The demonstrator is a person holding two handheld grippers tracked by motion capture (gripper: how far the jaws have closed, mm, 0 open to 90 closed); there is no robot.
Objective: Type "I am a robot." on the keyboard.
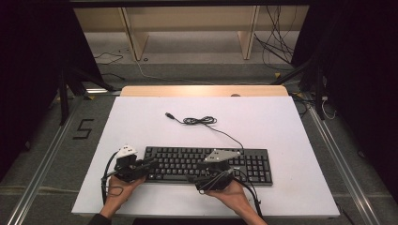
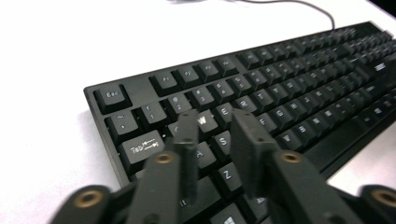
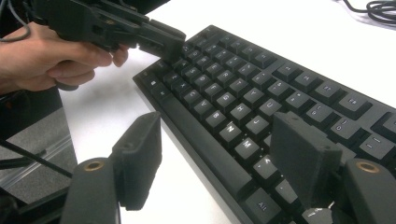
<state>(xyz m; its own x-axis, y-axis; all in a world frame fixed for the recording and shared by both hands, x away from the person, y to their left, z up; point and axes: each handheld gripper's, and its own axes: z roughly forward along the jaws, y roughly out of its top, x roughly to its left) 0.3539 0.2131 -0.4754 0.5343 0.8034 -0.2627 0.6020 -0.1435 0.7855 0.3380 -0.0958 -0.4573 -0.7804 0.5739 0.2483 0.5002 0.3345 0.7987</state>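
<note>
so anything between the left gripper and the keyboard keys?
Nothing visible. The left gripper hangs directly over the keyboard, around the Q, W and A keys, its jaws parted with nothing between them. Whether the tips touch the keys is unclear.

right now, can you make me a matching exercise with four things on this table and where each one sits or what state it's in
Things:
1. left gripper
2. right gripper
3. keyboard
4. plug

Places or states:
A. lies loose on the white table, behind the keyboard, at the end of the cable
B. jaws wide apart, over the keyboard's front edge
C. black, lies flat near the table's front edge
D. jaws a little apart, over the keys at the Tab end

Pairs: 1-D, 2-B, 3-C, 4-A
</note>
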